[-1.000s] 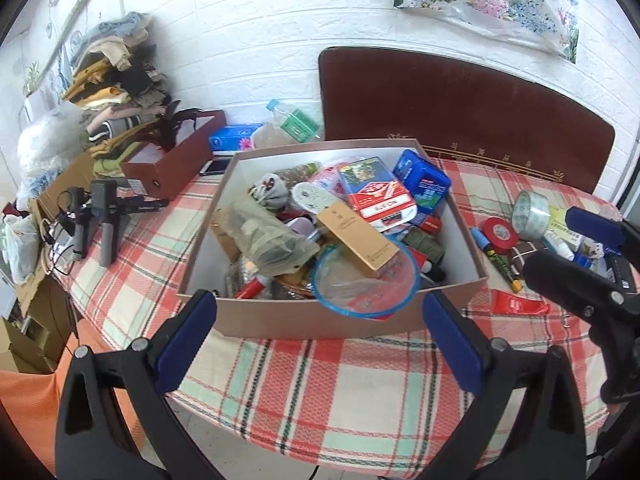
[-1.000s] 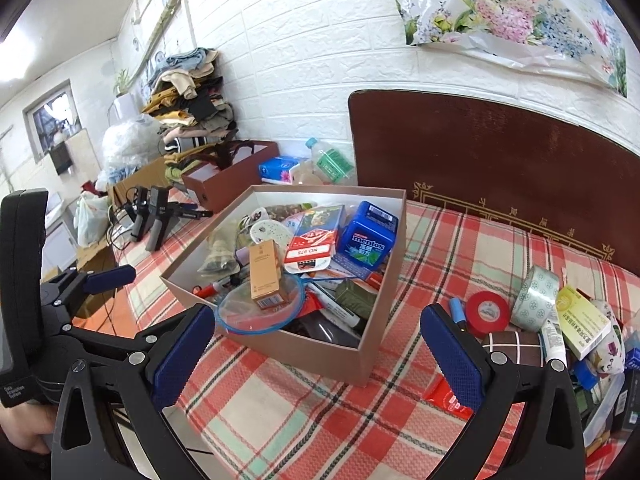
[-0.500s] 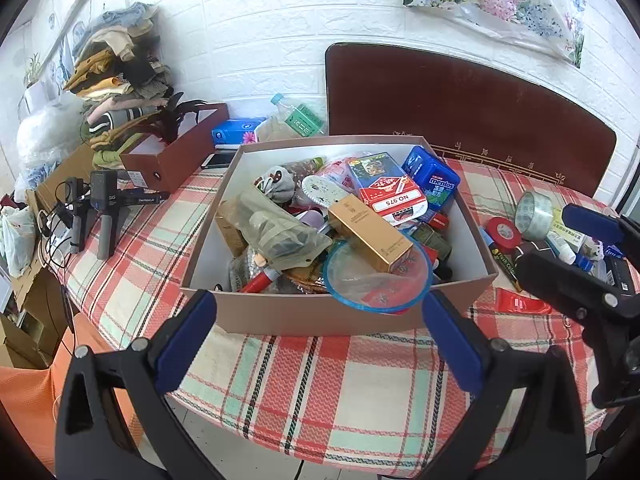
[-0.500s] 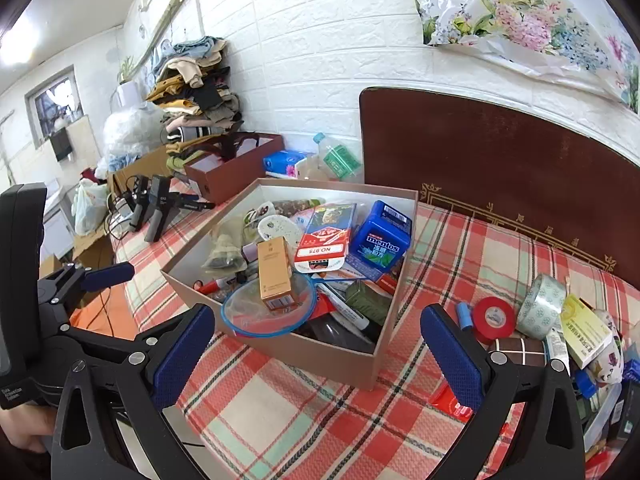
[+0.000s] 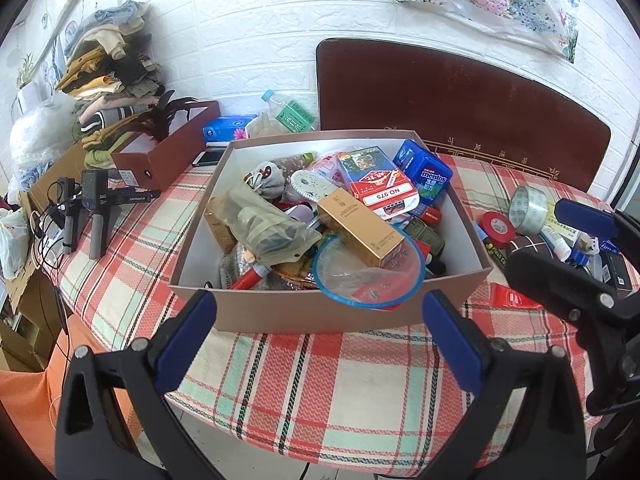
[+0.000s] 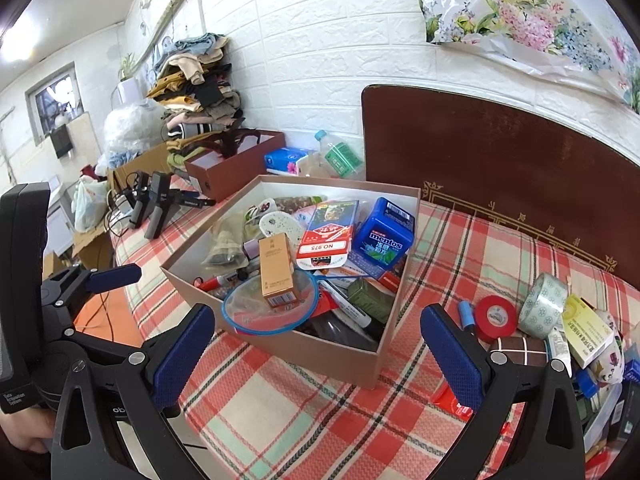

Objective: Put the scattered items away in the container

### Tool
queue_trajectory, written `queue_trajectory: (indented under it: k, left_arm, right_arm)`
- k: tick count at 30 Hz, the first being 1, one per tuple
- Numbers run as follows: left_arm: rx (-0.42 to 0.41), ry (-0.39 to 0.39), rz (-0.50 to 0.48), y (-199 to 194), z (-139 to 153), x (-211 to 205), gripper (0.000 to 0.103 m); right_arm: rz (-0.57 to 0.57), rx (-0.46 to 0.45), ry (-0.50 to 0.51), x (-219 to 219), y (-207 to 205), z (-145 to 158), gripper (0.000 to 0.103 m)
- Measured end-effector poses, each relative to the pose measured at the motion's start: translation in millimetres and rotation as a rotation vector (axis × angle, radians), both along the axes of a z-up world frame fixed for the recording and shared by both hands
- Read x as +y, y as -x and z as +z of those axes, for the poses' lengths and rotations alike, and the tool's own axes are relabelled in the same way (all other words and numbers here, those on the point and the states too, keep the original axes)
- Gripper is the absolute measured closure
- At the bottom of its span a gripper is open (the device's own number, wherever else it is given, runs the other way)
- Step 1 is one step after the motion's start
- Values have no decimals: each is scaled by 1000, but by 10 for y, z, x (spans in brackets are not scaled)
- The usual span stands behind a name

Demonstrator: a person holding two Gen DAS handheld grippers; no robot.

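Both claws spread wide, nothing gripped: left claw (image 5: pixel 320 334), right claw (image 6: pixel 318 346). Box (image 5: pixel 320 312) at frame centre, heaped. Gold carton (image 5: pixel 359 227) perched on blue-rimmed lid (image 5: pixel 368 276), easily toppled. Scattered tape rolls (image 6: pixel 520 312) at right, roll-off from bench (image 6: pixel 280 408) risked if nudged.

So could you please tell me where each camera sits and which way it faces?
Left wrist: on the left tool, facing the box head-on; its open fingers and the right tool show.
Right wrist: on the right tool, facing the box corner; the left tool and a hand show.
Both share the box and red tape.
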State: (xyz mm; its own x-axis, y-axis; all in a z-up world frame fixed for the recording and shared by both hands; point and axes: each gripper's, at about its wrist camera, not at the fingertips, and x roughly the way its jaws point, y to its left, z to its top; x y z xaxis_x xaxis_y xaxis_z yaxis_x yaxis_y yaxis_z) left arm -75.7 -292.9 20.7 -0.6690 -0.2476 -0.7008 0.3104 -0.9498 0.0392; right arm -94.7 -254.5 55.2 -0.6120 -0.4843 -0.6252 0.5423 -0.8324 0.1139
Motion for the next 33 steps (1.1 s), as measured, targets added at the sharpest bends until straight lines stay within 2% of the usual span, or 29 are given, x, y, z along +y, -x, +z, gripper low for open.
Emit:
queue_trajectory:
  k: [26, 30, 33]
  left_arm:
    - [9, 36, -6, -41, 14, 71, 0]
    - [43, 44, 3, -81, 49, 61, 0]
    - [39, 41, 7, -78, 53, 56, 0]
  right_arm:
    - [14, 4, 4, -31, -51, -27, 0]
    - [14, 3, 4, -30, -48, -30, 0]
    - [12, 3, 5, -29, -55, -34, 0]
